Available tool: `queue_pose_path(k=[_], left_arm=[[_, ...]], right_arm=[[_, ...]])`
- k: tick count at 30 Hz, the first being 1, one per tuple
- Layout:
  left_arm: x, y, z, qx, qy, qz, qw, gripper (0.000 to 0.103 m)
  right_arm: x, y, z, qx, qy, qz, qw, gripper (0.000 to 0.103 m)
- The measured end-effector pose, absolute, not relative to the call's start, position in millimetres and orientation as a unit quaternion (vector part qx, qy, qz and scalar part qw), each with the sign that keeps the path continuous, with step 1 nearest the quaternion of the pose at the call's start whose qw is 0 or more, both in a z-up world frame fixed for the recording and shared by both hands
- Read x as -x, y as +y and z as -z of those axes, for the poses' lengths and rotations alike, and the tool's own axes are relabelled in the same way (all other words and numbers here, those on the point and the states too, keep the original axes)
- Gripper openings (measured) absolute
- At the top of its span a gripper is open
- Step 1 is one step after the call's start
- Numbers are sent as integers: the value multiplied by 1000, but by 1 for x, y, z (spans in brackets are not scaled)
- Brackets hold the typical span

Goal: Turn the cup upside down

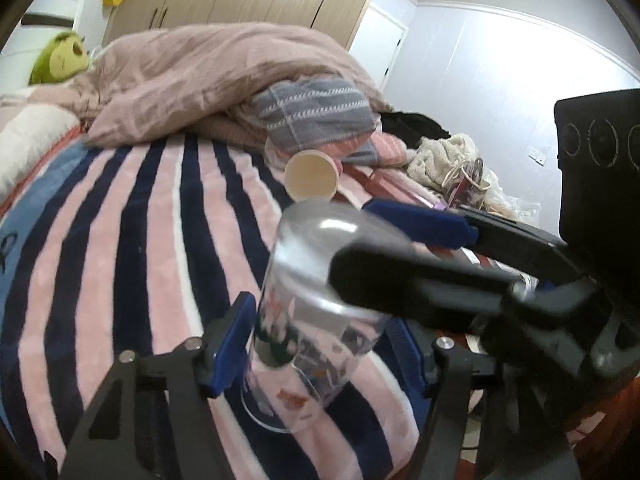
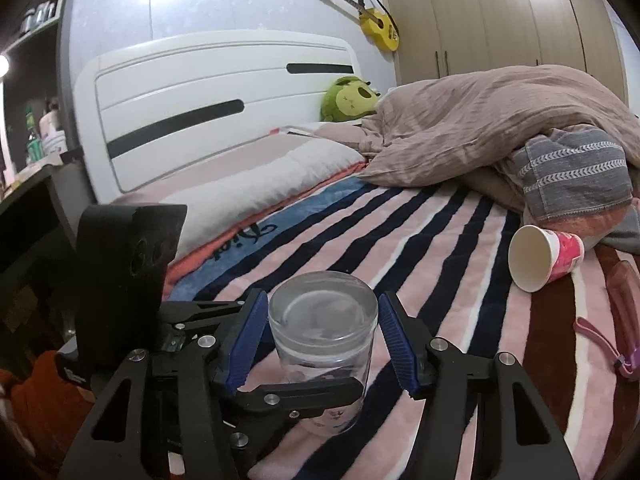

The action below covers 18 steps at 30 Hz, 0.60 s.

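A clear glass cup (image 1: 308, 312) with printed pictures stands upside down, rim on the striped blanket (image 1: 132, 240), base up. My left gripper (image 1: 320, 344) has its blue pads on both sides of the cup's lower part. In the left wrist view my right gripper (image 1: 372, 240) reaches in from the right around the cup's upper part. In the right wrist view the cup (image 2: 324, 332) stands between the right gripper's (image 2: 322, 340) blue pads with small gaps on each side. A left gripper finger (image 2: 304, 394) crosses in front of the cup.
A pink paper cup (image 2: 540, 256) lies on its side on the blanket to the right; it also shows in the left wrist view (image 1: 312, 176). A heaped quilt (image 2: 500, 120) and folded clothes lie behind. A white headboard (image 2: 208, 96) and pillow are at the far left.
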<state>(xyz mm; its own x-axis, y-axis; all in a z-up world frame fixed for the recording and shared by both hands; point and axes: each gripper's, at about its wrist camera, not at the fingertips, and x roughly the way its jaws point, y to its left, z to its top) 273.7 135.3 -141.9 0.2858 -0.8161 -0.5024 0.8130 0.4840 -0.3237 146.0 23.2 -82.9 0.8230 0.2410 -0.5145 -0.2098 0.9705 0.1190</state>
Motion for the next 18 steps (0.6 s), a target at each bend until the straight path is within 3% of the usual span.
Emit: queue_pose_path(k=[9, 18], left_arm=[[-260, 131, 131, -42, 261, 524, 809, 58], [-253, 133, 133, -52, 275, 522, 806, 61]], right_arm=[[-135, 29, 82, 0, 262, -129, 956, 53], [-124, 35, 82, 18, 276, -134, 952, 54]])
